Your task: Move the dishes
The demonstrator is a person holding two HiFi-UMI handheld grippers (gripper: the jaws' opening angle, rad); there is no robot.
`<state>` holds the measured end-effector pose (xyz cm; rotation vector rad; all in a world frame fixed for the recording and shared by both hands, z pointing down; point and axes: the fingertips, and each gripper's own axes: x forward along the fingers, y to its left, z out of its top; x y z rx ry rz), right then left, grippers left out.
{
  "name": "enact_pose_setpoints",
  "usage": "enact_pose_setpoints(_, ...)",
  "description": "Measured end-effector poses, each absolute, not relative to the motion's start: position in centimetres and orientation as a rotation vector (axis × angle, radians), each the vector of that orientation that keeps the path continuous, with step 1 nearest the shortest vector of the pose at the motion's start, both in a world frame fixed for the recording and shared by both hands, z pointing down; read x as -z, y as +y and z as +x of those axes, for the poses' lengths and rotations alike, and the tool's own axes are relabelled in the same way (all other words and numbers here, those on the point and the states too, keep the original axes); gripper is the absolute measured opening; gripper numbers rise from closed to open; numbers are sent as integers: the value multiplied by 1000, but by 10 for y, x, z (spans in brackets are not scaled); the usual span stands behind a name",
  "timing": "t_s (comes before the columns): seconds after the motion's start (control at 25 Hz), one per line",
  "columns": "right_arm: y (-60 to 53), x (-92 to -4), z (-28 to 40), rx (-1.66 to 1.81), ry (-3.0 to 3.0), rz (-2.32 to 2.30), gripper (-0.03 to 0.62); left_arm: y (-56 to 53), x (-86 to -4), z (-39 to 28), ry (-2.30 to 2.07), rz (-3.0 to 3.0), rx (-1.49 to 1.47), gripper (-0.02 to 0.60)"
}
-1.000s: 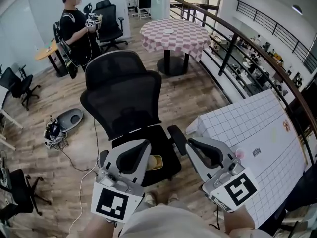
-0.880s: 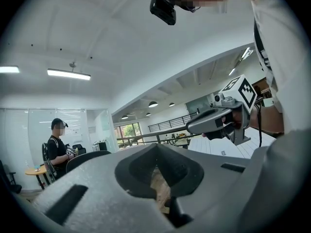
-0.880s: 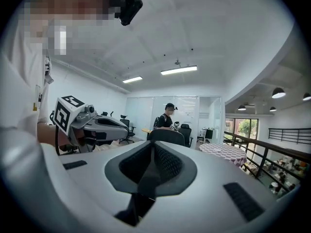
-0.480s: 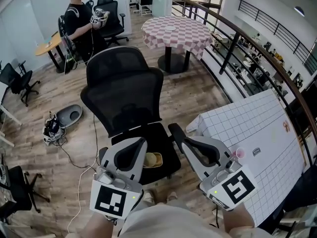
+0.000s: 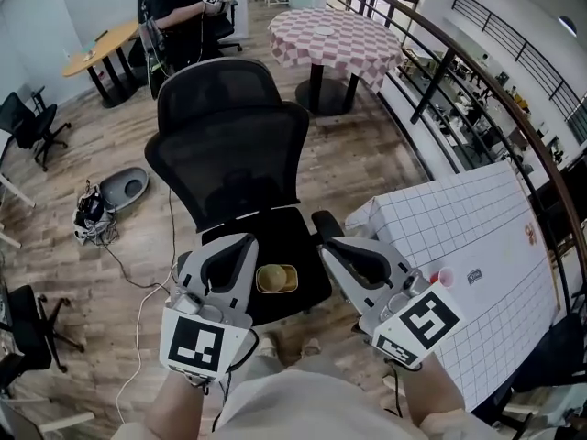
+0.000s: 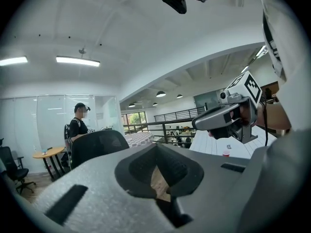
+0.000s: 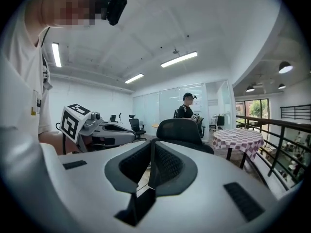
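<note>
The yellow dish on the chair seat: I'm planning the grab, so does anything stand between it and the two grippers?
Nothing visible does. The yellow dish lies uncovered on the chair seat, with the left gripper and right gripper on either side, both shut and empty.

Black chair (image 5: 229,145), yellow bowl (image 5: 277,279), white gridded tablecloth (image 5: 468,236)

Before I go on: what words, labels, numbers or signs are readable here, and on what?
Nothing here reads as legible text.
Small label on the white gridded tablecloth: too small to read.
Orange mark on the same cloth: too small to read.
Left marker cube and right marker cube: square code patterns, no letters.
</note>
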<state>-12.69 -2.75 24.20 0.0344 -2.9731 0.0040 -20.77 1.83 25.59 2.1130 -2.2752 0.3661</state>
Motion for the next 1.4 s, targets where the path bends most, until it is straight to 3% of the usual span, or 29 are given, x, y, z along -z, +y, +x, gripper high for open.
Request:
enact_pose_setpoints(0.52, -23, -358, -201, -15, -2726, -115, 38, 14, -362, -263, -2261, 1981, -453, 14)
enact_pose_setpoints(0.64, -11, -383, -212, 10, -2697, -172, 94, 20, -392, -272, -2226, 1948, -460, 14)
enact_pose_setpoints(0.84, -9, -438, -236, -6, -2632, -172, 103, 26, -443, -296, -2172, 1900, -476, 14)
enact_pose_setpoints(1.4, -2, -668, -253, -135, -2319, -234, 104, 26, -601, -329, -2005, 1764, -518, 14)
